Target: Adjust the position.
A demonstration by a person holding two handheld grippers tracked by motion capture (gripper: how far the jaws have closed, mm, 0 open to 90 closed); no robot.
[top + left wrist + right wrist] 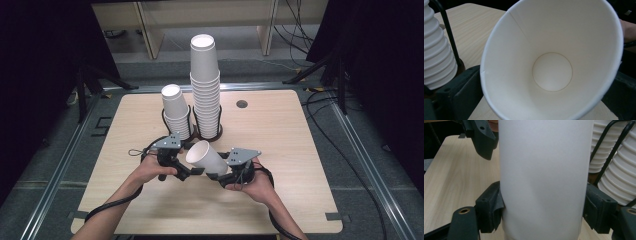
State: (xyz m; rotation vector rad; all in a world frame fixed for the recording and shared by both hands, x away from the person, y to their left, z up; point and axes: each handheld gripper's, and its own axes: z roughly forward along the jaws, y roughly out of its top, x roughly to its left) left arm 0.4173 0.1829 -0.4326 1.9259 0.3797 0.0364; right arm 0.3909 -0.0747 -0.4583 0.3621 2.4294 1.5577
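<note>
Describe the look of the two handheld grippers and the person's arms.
Both the left gripper and the right gripper are black, each topped by a grey three-cornered plate and trailing a black cable. Their jaws are blocky black pieces with screw holes. The forearms are bare, with no sleeves in sight.

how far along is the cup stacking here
Partly done, by the look of it. Two stacks already stand in wire holders: a tall stack and a short stack. In hand is a loose paper cup, tilted on its side above the table; the right hand-held gripper clamps its wall, and the left hand-held gripper is at its rim. Left: setting this cup onto a stack.
</note>
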